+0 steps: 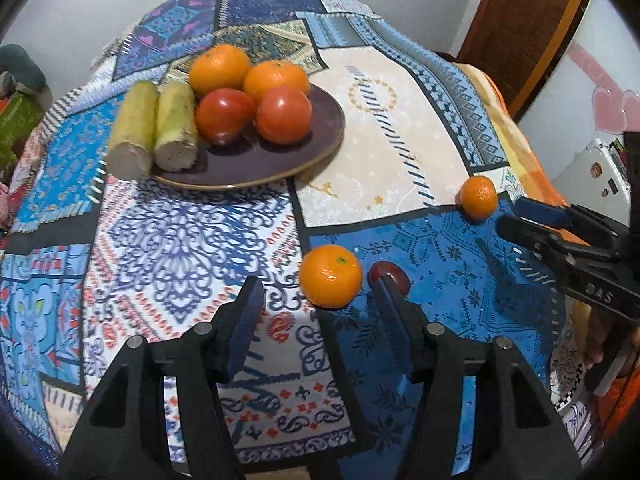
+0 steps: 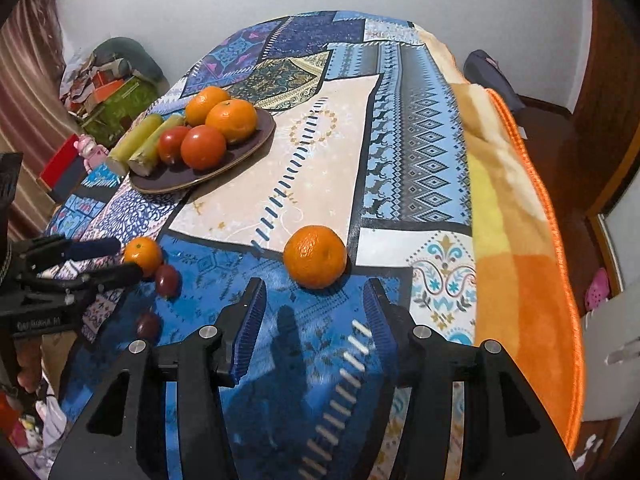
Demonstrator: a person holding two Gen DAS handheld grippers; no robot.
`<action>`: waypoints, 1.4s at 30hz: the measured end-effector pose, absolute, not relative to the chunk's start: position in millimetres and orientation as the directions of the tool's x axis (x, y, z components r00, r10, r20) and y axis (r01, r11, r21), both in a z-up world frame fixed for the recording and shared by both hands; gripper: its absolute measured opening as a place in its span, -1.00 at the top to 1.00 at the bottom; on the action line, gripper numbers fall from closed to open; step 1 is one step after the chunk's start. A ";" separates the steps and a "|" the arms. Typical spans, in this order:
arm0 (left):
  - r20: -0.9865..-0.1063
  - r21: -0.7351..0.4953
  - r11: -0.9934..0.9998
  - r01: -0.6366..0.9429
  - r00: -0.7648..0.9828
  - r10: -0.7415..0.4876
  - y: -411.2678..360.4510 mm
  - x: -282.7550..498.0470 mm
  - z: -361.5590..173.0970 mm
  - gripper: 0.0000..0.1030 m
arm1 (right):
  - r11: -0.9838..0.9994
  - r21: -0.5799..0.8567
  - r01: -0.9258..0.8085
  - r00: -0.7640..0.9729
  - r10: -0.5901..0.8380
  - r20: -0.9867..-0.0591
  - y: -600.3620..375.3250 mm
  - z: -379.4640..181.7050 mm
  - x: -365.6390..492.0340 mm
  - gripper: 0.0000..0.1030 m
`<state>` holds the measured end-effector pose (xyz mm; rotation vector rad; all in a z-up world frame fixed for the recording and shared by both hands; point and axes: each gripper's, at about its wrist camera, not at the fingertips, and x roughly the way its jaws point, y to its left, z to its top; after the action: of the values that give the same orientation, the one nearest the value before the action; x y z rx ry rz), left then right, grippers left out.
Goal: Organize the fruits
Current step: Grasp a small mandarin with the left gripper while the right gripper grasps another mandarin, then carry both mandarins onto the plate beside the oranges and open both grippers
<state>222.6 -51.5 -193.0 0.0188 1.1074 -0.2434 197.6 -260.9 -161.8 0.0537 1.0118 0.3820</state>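
A dark plate [image 1: 280, 160] [image 2: 240, 156] holds two oranges, two tomatoes and two cut sugarcane pieces [image 1: 154, 128]. A loose orange [image 1: 331, 276] [image 2: 143, 256] lies just ahead of my left gripper [image 1: 316, 292], which is open and empty. A dark red plum [image 1: 394, 274] [image 2: 167, 279] sits by its right finger. Another plum [image 2: 148, 326] lies nearer. A second loose orange [image 2: 315, 256] [image 1: 478, 197] lies just ahead of my right gripper [image 2: 316, 300], which is open and empty.
The table is covered by a patterned blue cloth [image 1: 192, 248]. An orange and yellow blanket [image 2: 516, 240] hangs at its right edge. Clutter [image 2: 108, 80] sits on the floor at the far left, and a wooden door [image 1: 524, 20] stands at the back right.
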 end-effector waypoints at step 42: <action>-0.765 -0.089 0.984 0.153 0.622 -0.166 -3.7 255.5 -106.7 0.32 | 0.873 0.190 -0.448 0.571 0.443 -0.691 -170.8 -89.1 240.5 0.30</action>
<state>255.5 -3.7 -106.7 -0.0154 0.8810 -0.1833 240.5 -170.8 -89.1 -0.0065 0.8087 0.5231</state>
